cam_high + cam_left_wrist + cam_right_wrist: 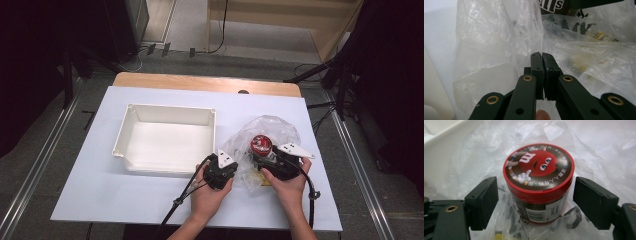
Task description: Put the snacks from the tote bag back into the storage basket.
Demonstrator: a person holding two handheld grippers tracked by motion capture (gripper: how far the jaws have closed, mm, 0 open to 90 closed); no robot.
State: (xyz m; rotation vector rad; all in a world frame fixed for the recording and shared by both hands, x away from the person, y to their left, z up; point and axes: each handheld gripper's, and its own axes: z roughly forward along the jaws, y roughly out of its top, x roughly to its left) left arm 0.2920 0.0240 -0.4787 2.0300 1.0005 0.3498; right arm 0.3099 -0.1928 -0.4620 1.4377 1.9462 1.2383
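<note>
A crumpled clear plastic bag [272,127] lies on the white table right of the bin. In its mouth stands a small jar [260,144] with a red lid showing a cartoon face [539,167]. My right gripper [264,156] is open, and its jaws [538,201] flank the jar body with a gap on each side. My left gripper [236,170] sits at the bag's left edge. Its jaws [542,56] are pressed together with a fold of the bag film [489,50] pinched between the tips. Small packets show dimly through the film.
A white rectangular bin [170,112] stands left of the bag, its near wall close to my left hand. The white sheet [100,200] covers a wooden table with open room at the front left. Cables trail from both grippers toward the near edge.
</note>
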